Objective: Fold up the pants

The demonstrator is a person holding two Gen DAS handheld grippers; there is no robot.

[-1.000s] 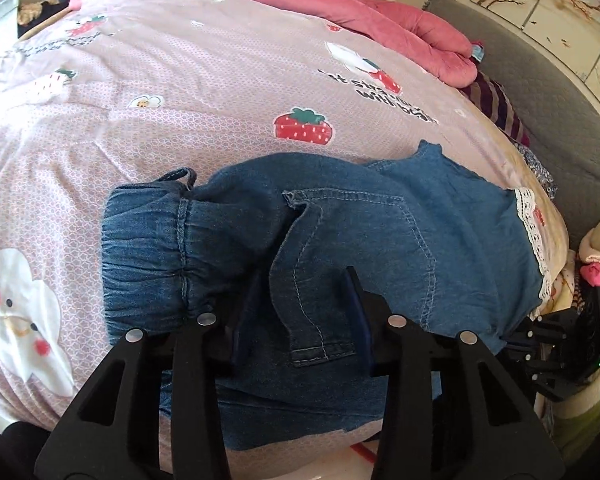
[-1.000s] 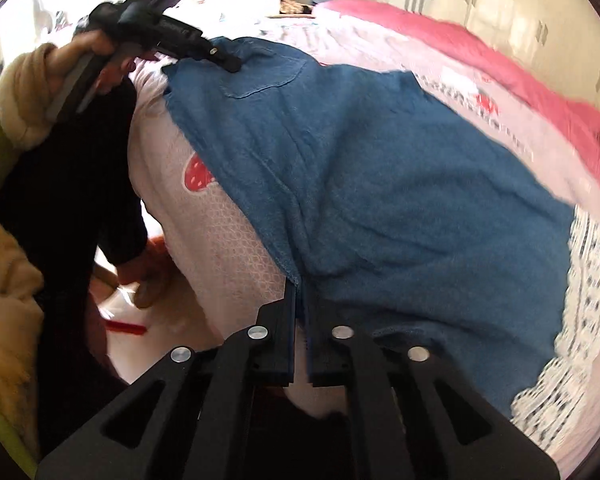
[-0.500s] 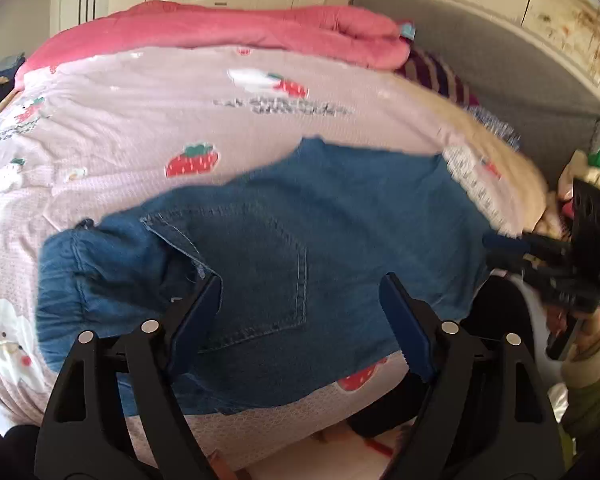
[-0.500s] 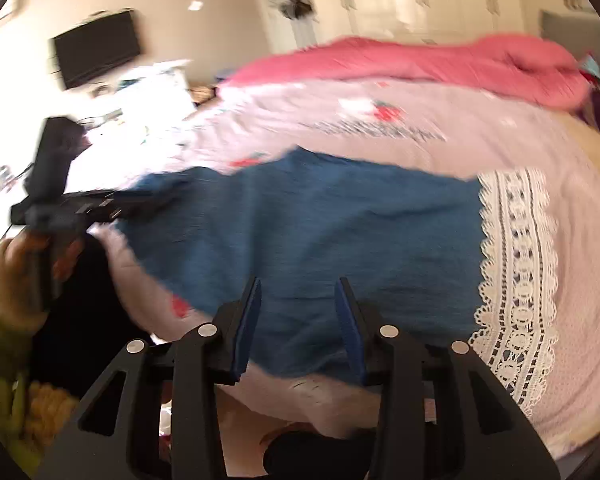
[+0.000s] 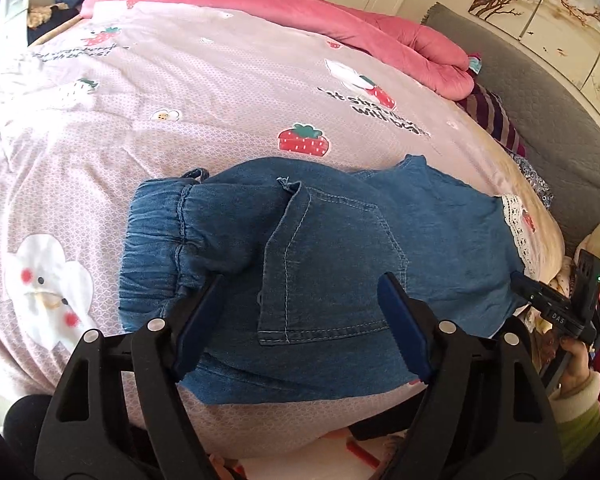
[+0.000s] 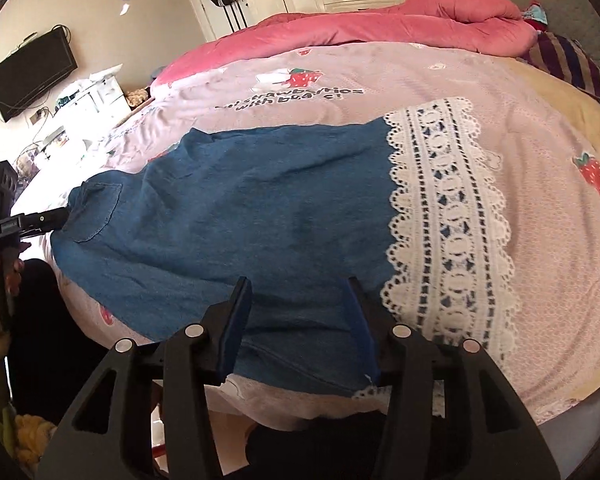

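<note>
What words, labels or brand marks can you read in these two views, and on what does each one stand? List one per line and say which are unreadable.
"DAS": white letters on the right gripper, seen in the left wrist view.
"with": second line of the dark print on the pink bedspread, beside a strawberry picture.
First line of that print, apparently "strawberries": partly blurred, not sure.
Pants: no text visible.

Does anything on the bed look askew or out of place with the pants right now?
The denim pants lie unevenly: the back pocket buckles up in a ridge and the elastic waistband is bunched. Nothing looks damaged or spilled on the pink bedspread.
</note>
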